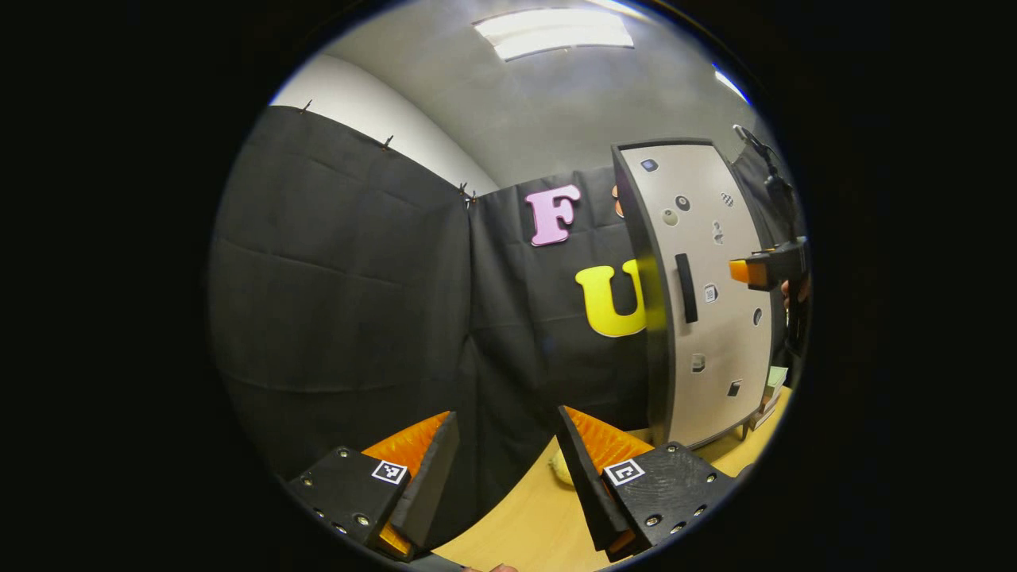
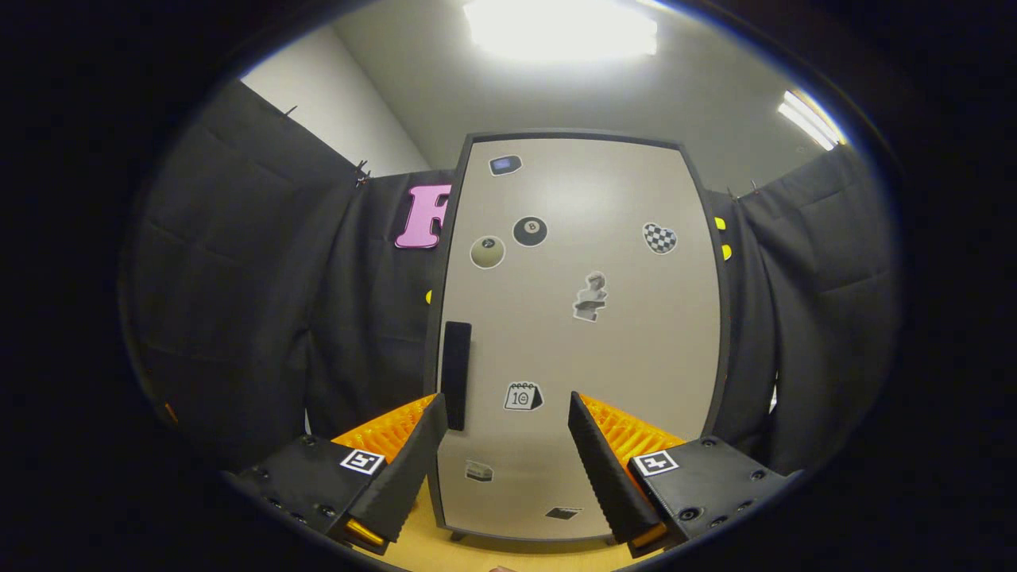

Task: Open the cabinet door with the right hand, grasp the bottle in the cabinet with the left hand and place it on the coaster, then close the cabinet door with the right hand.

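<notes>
The right tool (image 2: pixel 502 445) is being held wide at the shut cabinet door (image 2: pixel 580 334) - probably lining up for its handle (image 2: pixel 456 373) - left tool (image 1: pixel 506 461) waiting wide too.

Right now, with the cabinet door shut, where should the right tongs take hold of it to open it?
Grip the dark vertical handle near the left edge of the cabinet door. It's a narrow upright bar, so come straight at the front, one finger either side. The right tongs are open, slightly right of it.

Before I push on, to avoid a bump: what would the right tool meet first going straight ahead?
Most likely the closed cabinet door, on its flat front right of the handle. The right tool is open with nothing between; depth is unclear.
</notes>
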